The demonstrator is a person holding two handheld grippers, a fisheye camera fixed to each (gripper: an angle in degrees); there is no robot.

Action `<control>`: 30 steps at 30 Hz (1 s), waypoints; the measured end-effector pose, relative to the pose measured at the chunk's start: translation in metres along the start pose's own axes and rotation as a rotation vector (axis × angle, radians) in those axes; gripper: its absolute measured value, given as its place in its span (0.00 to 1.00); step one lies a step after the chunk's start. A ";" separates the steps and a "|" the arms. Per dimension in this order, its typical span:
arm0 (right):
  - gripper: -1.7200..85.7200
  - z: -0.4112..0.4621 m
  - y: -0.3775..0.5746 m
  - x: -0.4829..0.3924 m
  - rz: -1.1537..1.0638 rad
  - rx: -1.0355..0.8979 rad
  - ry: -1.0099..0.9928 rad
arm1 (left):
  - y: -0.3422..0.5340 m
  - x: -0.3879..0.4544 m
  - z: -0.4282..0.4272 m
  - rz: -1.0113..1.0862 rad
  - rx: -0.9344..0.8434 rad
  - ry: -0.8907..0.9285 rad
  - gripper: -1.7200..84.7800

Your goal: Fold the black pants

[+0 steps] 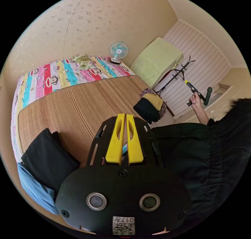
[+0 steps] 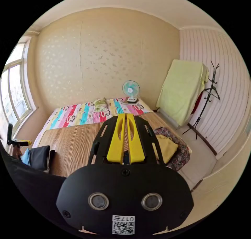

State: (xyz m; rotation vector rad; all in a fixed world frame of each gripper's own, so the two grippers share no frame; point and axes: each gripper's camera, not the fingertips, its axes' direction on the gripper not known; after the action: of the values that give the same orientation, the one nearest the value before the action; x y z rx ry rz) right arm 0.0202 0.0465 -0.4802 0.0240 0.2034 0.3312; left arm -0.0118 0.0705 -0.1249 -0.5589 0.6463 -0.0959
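Note:
A folded black garment (image 1: 48, 158) lies on a blue one (image 1: 34, 186) at the near left corner of the bamboo mat (image 1: 75, 105); in the right gripper view the folded black garment (image 2: 39, 154) sits at the left. Another black piece (image 1: 146, 109) lies in a pile under a yellow garment (image 1: 154, 100) at the mat's right edge. My left gripper (image 1: 125, 116) hovers above the mat, shut and empty. My right gripper (image 2: 125, 115) is raised in the air, also shut and empty. A hand holds the right gripper (image 1: 194, 90) up off to the right of the bed.
A colourful cartoon sheet (image 2: 86, 113) covers the bed's far end, with a small fan (image 2: 130, 88) on it. A floral cloth (image 2: 180, 152) lies under the pile. A yellow-green covered board (image 2: 183, 90) and a coat rack (image 2: 206, 97) stand by the striped wall. The person's black coat (image 1: 198, 155) is close by.

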 end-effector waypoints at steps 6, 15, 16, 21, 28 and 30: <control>0.04 0.031 0.053 0.112 0.246 -0.185 -0.065 | 0.022 0.048 0.040 0.016 0.001 -0.175 0.01; 0.10 0.163 0.048 0.173 0.231 -0.539 -0.165 | 0.019 0.125 0.120 -0.017 0.165 -0.169 0.01; 0.11 0.171 0.046 0.177 0.232 -0.557 -0.178 | 0.021 0.130 0.133 -0.045 0.208 -0.136 0.01; 0.14 0.234 0.037 0.226 0.306 -0.702 -0.307 | 0.024 0.153 0.182 -0.144 0.260 -0.086 0.01; 0.12 0.289 0.087 0.261 0.555 -0.947 -0.411 | 0.031 0.183 0.211 -0.243 0.278 -0.247 0.01; 0.06 0.286 0.073 0.255 0.605 -0.905 -0.636 | 0.033 0.182 0.218 -0.279 0.298 -0.230 0.01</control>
State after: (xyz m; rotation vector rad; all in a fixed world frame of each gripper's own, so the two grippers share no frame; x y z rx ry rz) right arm 0.2906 0.2017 -0.2457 -0.7080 -0.6115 0.9714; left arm 0.2606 0.1526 -0.0983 -0.3614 0.3186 -0.3789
